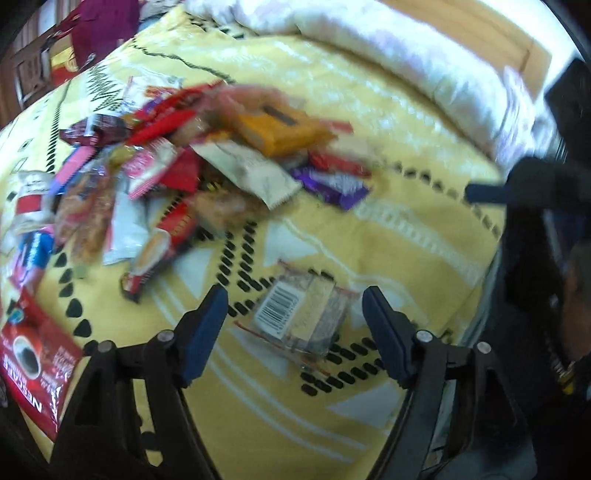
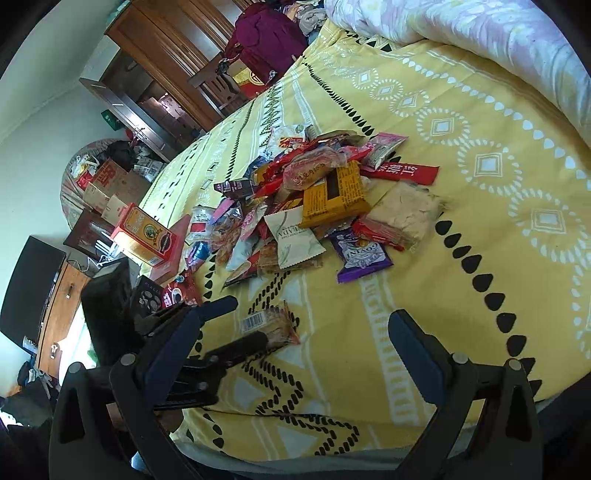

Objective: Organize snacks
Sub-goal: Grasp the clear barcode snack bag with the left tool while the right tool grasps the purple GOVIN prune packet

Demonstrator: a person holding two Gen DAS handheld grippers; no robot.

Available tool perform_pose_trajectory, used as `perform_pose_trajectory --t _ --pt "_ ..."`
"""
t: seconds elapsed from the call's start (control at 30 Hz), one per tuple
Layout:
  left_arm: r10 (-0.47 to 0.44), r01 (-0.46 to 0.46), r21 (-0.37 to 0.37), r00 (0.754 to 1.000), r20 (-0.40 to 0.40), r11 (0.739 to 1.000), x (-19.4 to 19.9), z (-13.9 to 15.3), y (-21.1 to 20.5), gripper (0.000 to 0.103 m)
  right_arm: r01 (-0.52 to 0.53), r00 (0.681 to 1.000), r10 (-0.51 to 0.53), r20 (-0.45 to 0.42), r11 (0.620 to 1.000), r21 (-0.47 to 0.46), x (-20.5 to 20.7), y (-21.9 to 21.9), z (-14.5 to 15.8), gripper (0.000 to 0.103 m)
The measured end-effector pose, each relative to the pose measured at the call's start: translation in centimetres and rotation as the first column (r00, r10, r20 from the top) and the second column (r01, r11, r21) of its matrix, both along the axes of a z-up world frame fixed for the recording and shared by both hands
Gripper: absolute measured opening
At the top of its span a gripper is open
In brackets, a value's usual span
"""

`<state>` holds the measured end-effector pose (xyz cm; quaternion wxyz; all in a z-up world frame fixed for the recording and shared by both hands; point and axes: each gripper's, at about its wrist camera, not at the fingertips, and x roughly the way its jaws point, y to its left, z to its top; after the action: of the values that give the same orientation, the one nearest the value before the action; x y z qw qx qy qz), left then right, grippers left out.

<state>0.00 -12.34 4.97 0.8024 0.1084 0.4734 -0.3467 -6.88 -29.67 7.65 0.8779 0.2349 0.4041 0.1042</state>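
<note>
A heap of wrapped snacks [image 1: 192, 158] lies on the yellow patterned bedspread [image 1: 369, 155]; it also shows in the right wrist view [image 2: 310, 199]. One clear-wrapped snack with a barcode [image 1: 299, 314] lies apart, right in front of my open left gripper [image 1: 293, 295], between its jaws and not touched. In the right wrist view that snack [image 2: 273, 325] lies under the left gripper's fingers [image 2: 240, 343]. My right gripper [image 2: 314, 317] is open and empty above the bedspread, near the bed's front edge.
A red Nescafe box [image 1: 33, 365] lies at the left bed edge. An orange-red box [image 2: 144, 232] stands left of the heap. A white quilt [image 2: 480, 33] lies bunched at the far side. Wooden furniture [image 2: 166, 55] and boxes stand beyond the bed.
</note>
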Motion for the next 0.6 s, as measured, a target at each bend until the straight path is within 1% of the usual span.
perform_pose_trajectory --t 0.03,0.07,0.1,0.13,0.17,0.27,0.37,0.47,0.53,0.6 --pt "0.004 -0.004 0.013 1.0 -0.002 1.0 0.0 -0.4 -0.2 0.069 -0.009 1.0 0.009 -0.017 1.0 -0.011 0.3 0.0 -0.3 0.103" --pt "0.008 -0.007 0.005 1.0 -0.018 1.0 0.0 -0.6 0.1 0.066 -0.019 0.999 0.018 -0.033 1.0 -0.019 0.5 0.0 -0.5 0.103" --pt "0.021 -0.021 -0.005 1.0 -0.017 1.0 -0.1 -0.6 0.2 0.062 -0.028 0.998 0.026 -0.05 0.999 -0.029 0.8 0.0 -0.8 0.103" --pt "0.03 -0.03 -0.014 0.999 -0.014 0.999 -0.2 -0.5 0.3 0.047 -0.045 0.996 0.042 -0.076 0.998 -0.042 1.3 0.1 -1.2 0.103" --pt "0.038 -0.038 -0.023 0.999 -0.021 0.999 -0.3 -0.5 0.4 0.044 -0.062 0.994 0.057 -0.095 0.997 -0.052 1.7 0.2 -1.5 0.103" --pt "0.08 -0.081 -0.033 0.997 -0.017 0.996 -0.6 -0.2 1.0 0.043 -0.121 0.984 0.104 -0.142 0.986 -0.118 3.5 0.8 -2.0 0.103" --pt "0.131 -0.132 -0.048 0.991 -0.034 0.99 -0.5 -0.1 2.0 0.043 -0.159 0.978 0.13 -0.16 0.97 -0.183 6.1 1.2 -2.2 0.103" --pt "0.177 -0.182 -0.072 0.982 -0.064 0.981 -0.2 0.1 3.0 0.042 -0.196 0.969 0.149 -0.197 0.95 -0.245 9.2 1.4 -3.1 0.095" --pt "0.199 -0.204 -0.086 0.978 -0.067 0.975 0.0 0.4 3.6 0.043 -0.224 0.954 0.155 -0.256 0.937 -0.268 11.4 1.4 -4.6 0.08" --pt "0.215 -0.222 -0.098 0.974 -0.072 0.97 0.1 0.6 4.1 0.043 -0.238 0.944 0.156 -0.292 0.934 -0.268 12.9 1.2 -5.9 0.074"
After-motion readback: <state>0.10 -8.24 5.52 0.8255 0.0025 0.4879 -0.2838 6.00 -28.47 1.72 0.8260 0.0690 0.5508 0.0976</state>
